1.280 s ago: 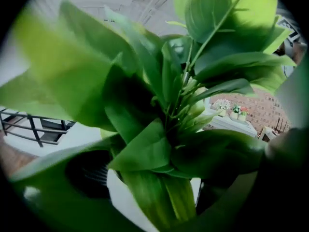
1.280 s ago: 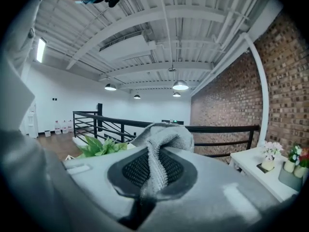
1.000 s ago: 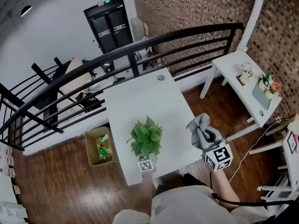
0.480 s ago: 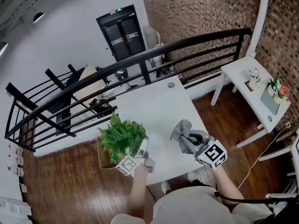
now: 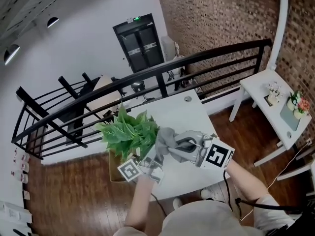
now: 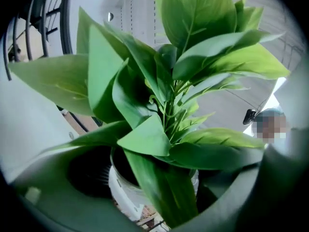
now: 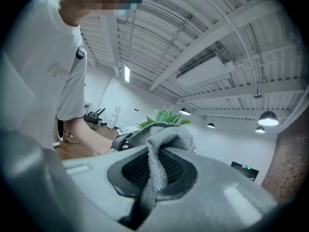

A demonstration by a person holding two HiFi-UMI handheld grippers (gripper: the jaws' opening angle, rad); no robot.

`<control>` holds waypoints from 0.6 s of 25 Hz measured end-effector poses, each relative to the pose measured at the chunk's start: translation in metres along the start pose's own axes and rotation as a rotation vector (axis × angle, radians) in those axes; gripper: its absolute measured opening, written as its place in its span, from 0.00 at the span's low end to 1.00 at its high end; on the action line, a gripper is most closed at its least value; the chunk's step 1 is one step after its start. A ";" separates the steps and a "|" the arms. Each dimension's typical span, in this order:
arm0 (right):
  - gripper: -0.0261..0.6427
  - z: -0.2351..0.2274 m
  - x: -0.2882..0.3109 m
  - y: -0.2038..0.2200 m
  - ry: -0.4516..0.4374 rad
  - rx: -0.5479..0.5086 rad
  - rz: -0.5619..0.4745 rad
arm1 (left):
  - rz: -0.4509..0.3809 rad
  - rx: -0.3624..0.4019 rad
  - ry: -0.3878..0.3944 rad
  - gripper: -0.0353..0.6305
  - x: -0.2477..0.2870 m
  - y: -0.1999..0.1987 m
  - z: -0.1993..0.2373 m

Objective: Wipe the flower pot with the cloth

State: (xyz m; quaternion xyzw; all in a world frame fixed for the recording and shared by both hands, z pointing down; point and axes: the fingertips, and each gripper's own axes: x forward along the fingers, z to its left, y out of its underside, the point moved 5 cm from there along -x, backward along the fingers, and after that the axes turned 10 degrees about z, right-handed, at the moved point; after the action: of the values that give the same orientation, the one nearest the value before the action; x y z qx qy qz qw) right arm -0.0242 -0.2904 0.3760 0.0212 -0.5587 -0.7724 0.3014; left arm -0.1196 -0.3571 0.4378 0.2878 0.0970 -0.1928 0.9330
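Left gripper (image 5: 146, 160) clamps the white round flower pot (image 6: 120, 187) with its green leaves, while right gripper (image 5: 178, 146), pinching the grey towelling cloth (image 5: 166, 138), hovers just beside the pot's right flank.

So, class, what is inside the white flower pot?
A leafy green plant stands in the flower pot. Its leaves hide most of the opening, so any soil cannot be seen.

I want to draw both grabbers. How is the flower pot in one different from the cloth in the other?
The flower pot is white and round; the cloth is grey and crumpled. The left gripper has its jaws wide around the pot; the right gripper pinches its jaws close on the thin cloth. The pot carries green leaves; the cloth carries nothing. Both are held up off the table.
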 end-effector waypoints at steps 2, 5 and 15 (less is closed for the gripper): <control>0.04 -0.015 -0.010 -0.005 0.017 -0.051 -0.036 | 0.037 0.013 0.054 0.87 0.017 0.003 -0.013; 0.04 -0.046 -0.026 -0.013 0.030 0.021 -0.168 | 0.077 0.003 0.115 0.87 0.035 0.002 -0.026; 0.04 -0.122 -0.033 -0.008 -0.028 0.259 -0.222 | 0.120 0.011 0.308 0.87 0.061 -0.015 -0.062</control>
State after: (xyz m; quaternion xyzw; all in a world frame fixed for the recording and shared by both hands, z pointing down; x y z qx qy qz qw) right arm 0.0442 -0.3759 0.3131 0.1105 -0.6520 -0.7226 0.2012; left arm -0.0750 -0.3511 0.3622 0.3243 0.2207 -0.0909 0.9154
